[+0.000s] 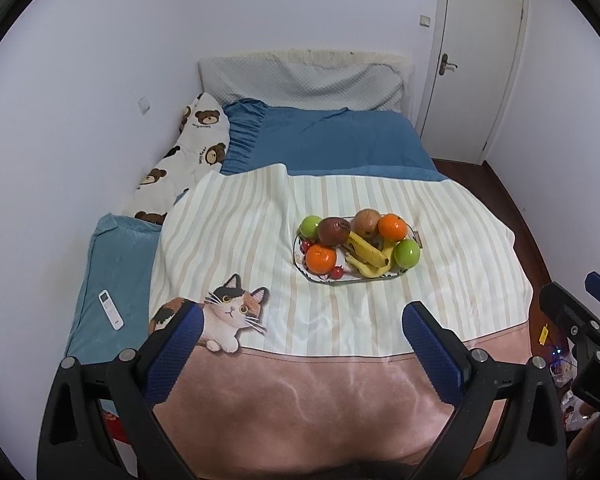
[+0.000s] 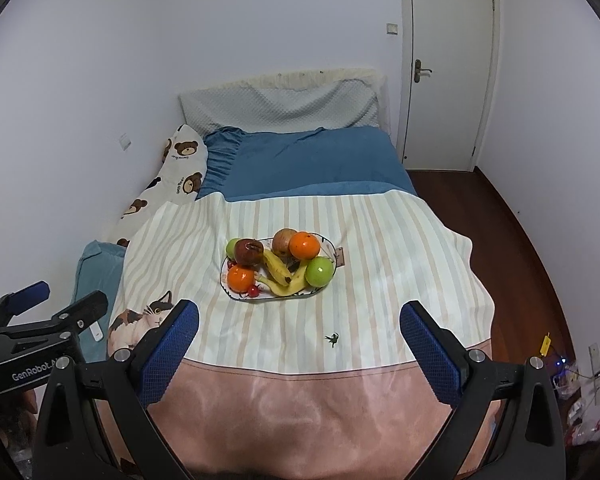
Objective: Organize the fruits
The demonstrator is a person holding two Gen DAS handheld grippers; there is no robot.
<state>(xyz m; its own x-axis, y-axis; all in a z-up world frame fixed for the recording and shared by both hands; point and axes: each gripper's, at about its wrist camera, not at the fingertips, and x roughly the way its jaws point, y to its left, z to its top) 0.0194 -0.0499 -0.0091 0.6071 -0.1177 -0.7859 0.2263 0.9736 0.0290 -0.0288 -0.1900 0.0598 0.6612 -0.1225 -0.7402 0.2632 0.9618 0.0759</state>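
Observation:
An oval plate (image 1: 311,276) (image 2: 234,295) of fruit sits mid-bed on a striped blanket. It holds bananas (image 1: 366,254) (image 2: 280,272), two oranges (image 1: 320,258) (image 1: 392,227), two green apples (image 1: 310,227) (image 1: 407,253), a dark red fruit (image 1: 333,231) (image 2: 248,251), a brown fruit (image 1: 366,222) and small red cherries (image 1: 337,272). My left gripper (image 1: 303,310) hovers open and empty over the blanket's near end, well short of the plate. My right gripper (image 2: 300,307) is open and empty beside it, at about the same distance.
A white remote (image 1: 111,309) lies on a blue cushion (image 1: 112,256) at the bed's left. A bear-print pillow (image 1: 188,152) leans on the left wall. A shut door (image 1: 472,60) and wooden floor (image 2: 520,260) lie to the right, with small clutter (image 2: 572,380) on the floor.

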